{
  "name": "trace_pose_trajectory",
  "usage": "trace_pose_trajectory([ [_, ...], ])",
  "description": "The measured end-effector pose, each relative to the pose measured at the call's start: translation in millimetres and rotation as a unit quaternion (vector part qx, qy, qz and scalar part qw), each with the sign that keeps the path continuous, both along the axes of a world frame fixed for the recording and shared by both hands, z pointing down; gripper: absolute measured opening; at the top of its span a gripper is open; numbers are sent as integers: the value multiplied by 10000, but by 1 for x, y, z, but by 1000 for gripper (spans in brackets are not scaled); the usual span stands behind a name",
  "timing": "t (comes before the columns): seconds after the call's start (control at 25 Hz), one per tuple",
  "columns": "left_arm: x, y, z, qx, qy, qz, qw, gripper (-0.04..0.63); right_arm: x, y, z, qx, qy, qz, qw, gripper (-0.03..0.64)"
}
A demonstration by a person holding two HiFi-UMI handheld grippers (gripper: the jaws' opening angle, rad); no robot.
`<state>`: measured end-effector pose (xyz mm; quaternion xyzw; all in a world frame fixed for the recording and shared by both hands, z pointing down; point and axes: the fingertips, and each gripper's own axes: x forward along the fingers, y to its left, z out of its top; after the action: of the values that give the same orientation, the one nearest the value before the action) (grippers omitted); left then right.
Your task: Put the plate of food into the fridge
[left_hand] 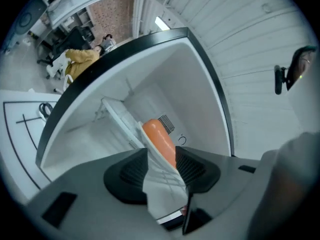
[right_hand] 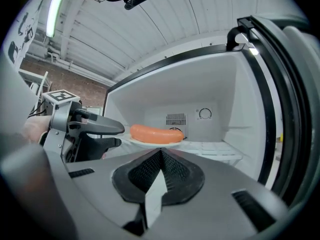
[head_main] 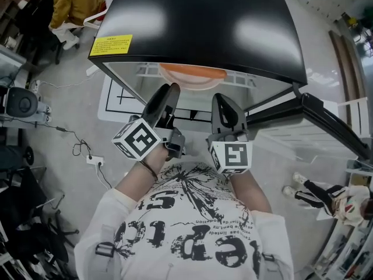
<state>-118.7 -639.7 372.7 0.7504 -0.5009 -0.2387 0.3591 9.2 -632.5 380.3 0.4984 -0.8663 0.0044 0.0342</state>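
A white plate (right_hand: 150, 143) with an orange sausage (right_hand: 156, 133) rests on the wire shelf (right_hand: 215, 151) inside the open fridge (head_main: 198, 22). In the head view the sausage (head_main: 192, 70) shows just under the fridge's black top. My left gripper (head_main: 170, 90) reaches to the plate's left rim; its jaws stand apart and do not press on anything. In the left gripper view the sausage (left_hand: 159, 139) and plate rim show beyond that gripper (left_hand: 162, 160). From the right gripper view the left gripper (right_hand: 120, 135) ends just beside the plate. My right gripper (head_main: 221, 101) is shut and empty, in front of the shelf (right_hand: 161, 154).
The fridge door (head_main: 326, 127) hangs open at the right. A person in a yellow jacket (head_main: 73, 2) sits at the far left. Cables and a power strip (head_main: 87, 156) lie on the floor to the left. The fridge's back wall has a vent (right_hand: 175, 119) and dial (right_hand: 205, 113).
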Motion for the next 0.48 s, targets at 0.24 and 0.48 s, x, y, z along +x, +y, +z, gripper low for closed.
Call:
trace_pose_trajectory([
  [0.24,-13,9,-9,293,-949,-264,9947,8,-12,5,-7,72,-13,-97,9999,0],
  [0.48,3,19,-11,735,-2341,33,9694,8,-17,8,-11,110,-66,-93,9999,0],
])
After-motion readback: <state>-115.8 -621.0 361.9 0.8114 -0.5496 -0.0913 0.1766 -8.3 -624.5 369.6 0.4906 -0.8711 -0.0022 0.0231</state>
